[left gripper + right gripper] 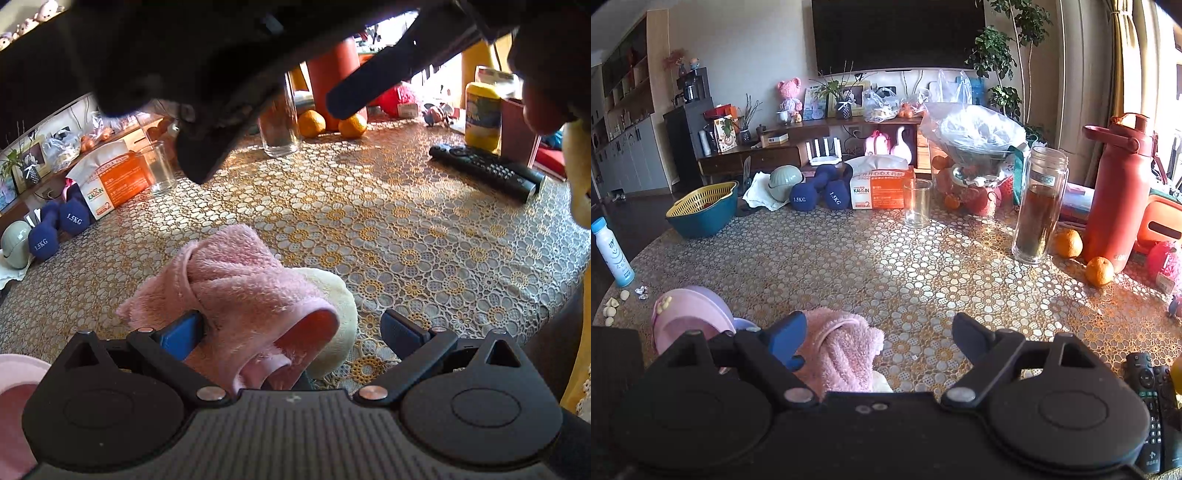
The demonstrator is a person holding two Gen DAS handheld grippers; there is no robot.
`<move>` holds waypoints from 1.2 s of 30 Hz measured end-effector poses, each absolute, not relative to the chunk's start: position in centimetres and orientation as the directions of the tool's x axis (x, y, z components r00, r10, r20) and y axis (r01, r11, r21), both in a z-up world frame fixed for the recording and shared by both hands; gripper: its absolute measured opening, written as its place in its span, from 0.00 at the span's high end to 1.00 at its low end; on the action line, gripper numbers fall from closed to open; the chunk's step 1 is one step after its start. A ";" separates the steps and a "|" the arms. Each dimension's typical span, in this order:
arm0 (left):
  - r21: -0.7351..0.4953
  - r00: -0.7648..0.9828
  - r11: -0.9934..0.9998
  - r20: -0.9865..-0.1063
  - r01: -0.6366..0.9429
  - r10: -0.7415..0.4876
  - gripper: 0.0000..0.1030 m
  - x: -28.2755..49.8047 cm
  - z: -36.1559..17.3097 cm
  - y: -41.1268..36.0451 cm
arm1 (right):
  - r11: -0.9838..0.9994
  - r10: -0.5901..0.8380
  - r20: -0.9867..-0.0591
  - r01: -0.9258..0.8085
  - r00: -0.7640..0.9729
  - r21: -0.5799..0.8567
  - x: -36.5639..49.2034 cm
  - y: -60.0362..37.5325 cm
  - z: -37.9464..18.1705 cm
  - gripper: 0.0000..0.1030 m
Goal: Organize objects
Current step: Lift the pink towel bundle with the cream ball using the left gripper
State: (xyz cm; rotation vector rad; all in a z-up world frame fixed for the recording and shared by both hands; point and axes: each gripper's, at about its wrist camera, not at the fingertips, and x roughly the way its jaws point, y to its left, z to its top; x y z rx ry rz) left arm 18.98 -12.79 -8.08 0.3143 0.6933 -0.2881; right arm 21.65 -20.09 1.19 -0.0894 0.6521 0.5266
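Observation:
A crumpled pink towel (pixel 240 295) lies on the lace-covered table (pixel 406 240), partly over a cream cloth (pixel 341 317). My left gripper (pixel 291 326) is open, its blue-padded jaws on either side of the towel. In the right wrist view the same pink towel (pixel 838 350) lies between the jaws of my right gripper (pixel 879 334), which is open, with the towel against its left finger (pixel 788 341). The right gripper hangs dark across the top of the left wrist view (pixel 207 74).
Two remotes (pixel 484 171) lie at the right. A glass bottle (pixel 1039 206), small glass (pixel 918 203), red flask (pixel 1119 192), oranges (pixel 1100 271), tissue box (pixel 881 188), dumbbells (pixel 816 194), colander bowl (pixel 701 212) and white bottle (pixel 613 253) ring the table. A pink lid (pixel 690 319) lies near left.

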 end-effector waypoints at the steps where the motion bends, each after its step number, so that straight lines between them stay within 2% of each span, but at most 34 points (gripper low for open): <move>1: 0.200 0.728 0.908 -0.670 0.367 -0.147 0.00 19.4 -8.5 -13.2 | 0.867 0.436 -0.603 -0.493 0.668 0.081 21.8 -20.1 1.1 0.17; 4: 0.227 0.720 0.899 -0.682 0.375 -0.128 0.00 20.0 -9.5 -13.5 | 0.874 0.424 -0.608 -0.479 0.671 0.080 22.0 -20.2 0.9 0.17; 8: 0.185 0.717 0.916 -0.683 0.355 -0.140 0.02 20.4 -9.6 -12.4 | 0.885 0.410 -0.612 -0.456 0.676 0.090 22.4 -21.0 0.7 0.17; 11: 0.153 0.717 0.931 -0.683 0.331 -0.142 0.20 20.6 -9.4 -11.5 | 0.892 0.403 -0.611 -0.442 0.681 0.095 22.5 -21.5 0.7 0.17; 14: 0.133 0.720 0.934 -0.675 0.332 -0.160 0.31 20.3 -8.9 -11.0 | 0.898 0.397 -0.610 -0.427 0.686 0.105 22.5 -21.8 0.6 0.17; 20: 0.124 0.737 0.934 -0.653 0.334 -0.176 0.47 19.3 -7.8 -10.2 | 0.900 0.394 -0.610 -0.422 0.687 0.106 21.9 -21.9 0.6 0.17; 26: 0.100 0.758 0.944 -0.625 0.315 -0.187 0.53 18.6 -6.2 -9.0 | 0.901 0.393 -0.603 -0.420 0.694 0.103 21.0 -21.8 1.2 0.17; 36: 0.022 0.817 0.958 -0.528 0.286 -0.232 0.54 15.4 0.0 -5.7 | 0.920 0.354 -0.607 -0.381 0.712 0.089 19.4 -22.6 1.4 0.17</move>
